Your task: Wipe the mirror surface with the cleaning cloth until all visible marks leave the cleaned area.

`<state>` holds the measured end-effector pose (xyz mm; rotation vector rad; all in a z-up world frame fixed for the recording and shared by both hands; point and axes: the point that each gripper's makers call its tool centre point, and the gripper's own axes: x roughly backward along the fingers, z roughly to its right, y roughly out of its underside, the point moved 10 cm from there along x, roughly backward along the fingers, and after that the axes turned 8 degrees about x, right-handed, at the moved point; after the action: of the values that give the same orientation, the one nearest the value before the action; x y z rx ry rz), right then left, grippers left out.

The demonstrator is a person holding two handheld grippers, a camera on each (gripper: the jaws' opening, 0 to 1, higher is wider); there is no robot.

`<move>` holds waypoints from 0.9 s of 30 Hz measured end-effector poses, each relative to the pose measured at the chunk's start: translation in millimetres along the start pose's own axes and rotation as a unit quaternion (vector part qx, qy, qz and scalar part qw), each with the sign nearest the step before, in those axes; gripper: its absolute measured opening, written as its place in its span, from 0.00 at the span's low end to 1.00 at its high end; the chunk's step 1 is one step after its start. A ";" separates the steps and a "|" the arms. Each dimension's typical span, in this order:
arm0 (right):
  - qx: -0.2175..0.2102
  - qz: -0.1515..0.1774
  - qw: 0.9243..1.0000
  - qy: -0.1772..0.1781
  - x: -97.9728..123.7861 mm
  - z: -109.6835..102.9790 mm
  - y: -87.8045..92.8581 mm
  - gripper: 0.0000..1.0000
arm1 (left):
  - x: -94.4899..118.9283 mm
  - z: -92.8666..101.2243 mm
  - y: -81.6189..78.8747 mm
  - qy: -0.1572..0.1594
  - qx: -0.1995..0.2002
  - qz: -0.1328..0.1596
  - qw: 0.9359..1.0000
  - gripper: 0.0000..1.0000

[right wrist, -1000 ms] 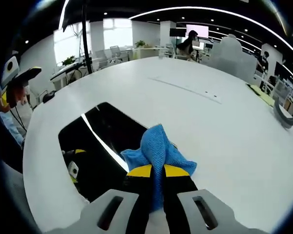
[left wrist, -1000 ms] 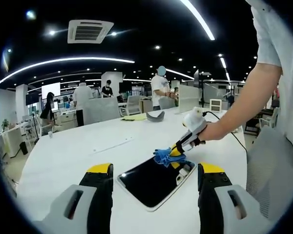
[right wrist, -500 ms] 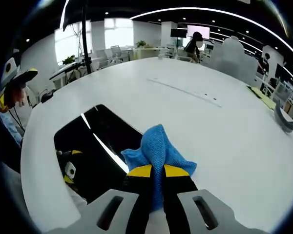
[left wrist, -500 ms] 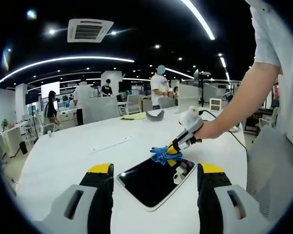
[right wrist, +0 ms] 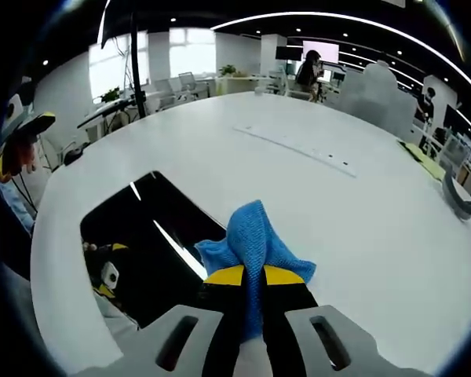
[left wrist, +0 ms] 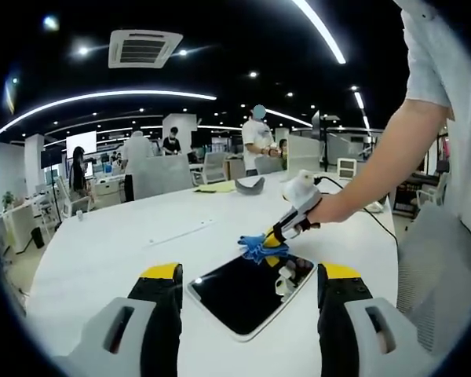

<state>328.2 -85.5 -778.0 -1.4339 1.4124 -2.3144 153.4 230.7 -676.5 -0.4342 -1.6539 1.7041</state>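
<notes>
Over the last second the right tongs (left wrist: 268, 240), jaws clamped on the blue cleaning cloth (left wrist: 255, 248), have slid along the mirror (left wrist: 247, 290) toward its far corner and the far side of the tabletop (left wrist: 102, 251); the cloth now sits at the mirror's far end. In the right gripper view more dark glass (right wrist: 141, 243) lies open beside the cloth (right wrist: 251, 239), and the reflected tongs have drifted toward the mirror's near edge.

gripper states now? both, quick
Left gripper: open, holding nothing, jaws apart on either side of the mirror.
Right gripper: shut on the blue cleaning cloth, at the mirror's edge.
</notes>
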 end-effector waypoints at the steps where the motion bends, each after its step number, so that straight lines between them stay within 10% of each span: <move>1: 0.000 0.000 1.000 0.000 -0.1 0.2 -0.4 0.02 | -0.2 -0.2 0.2 0.000 0.000 0.000 1.000 0.70; 27: 0.009 0.004 1.000 -0.012 -11.3 -5.6 -11.8 0.02 | -1.0 -1.7 0.5 0.001 0.000 -0.004 1.000 0.70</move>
<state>334.8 -69.6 -777.8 -1.4433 1.3839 -2.2915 155.1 231.3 -677.4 -0.4295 -1.6519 1.6978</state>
